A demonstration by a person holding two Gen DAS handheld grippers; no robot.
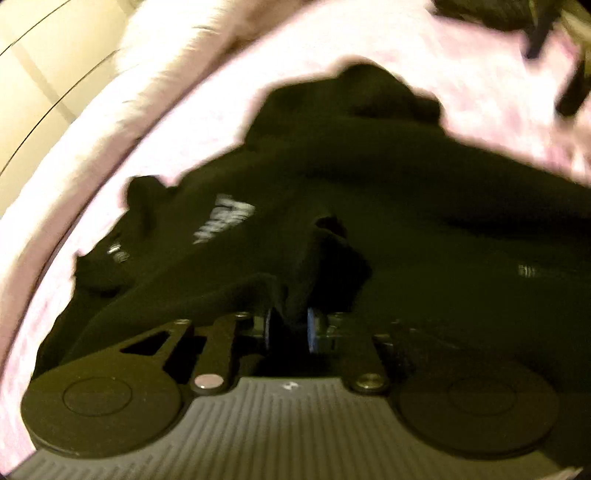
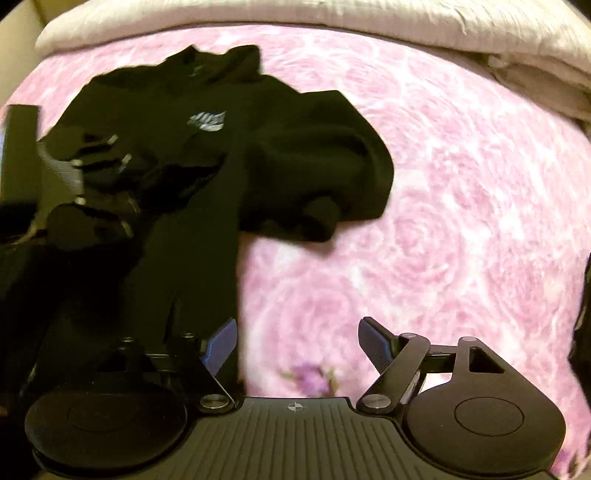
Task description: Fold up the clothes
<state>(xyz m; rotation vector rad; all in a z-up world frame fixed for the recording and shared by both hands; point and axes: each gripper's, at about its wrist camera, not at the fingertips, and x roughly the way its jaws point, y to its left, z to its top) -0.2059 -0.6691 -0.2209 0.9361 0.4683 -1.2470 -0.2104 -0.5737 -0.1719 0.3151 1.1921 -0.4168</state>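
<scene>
A black long-sleeved sweatshirt of soft, thick cloth lies rumpled on a pink bedspread printed with large pale roses, toward the left half of the bed as the right wrist camera sees it. At the far left of that view, partly hidden against the dark cloth, the left gripper sits low over the garment's left side. The left wrist view shows this tool closed on the cloth: its two blue-padded fingers stand close together with a bunched ridge of black fabric pinched between them, and the left gripper has the rest of the sweatshirt spreading away from it toward the pink cover. A small pale printed mark shows on the garment's chest. Farther right, one sleeve is folded over into a thick lump whose cuff points down toward the camera. A long dark strip of the garment runs down to the lower left, reaching the left finger of the right gripper. That tool's blue-padded fingers are spread wide with only bedspread between them. A cream quilted pillow edge runs along the top.
</scene>
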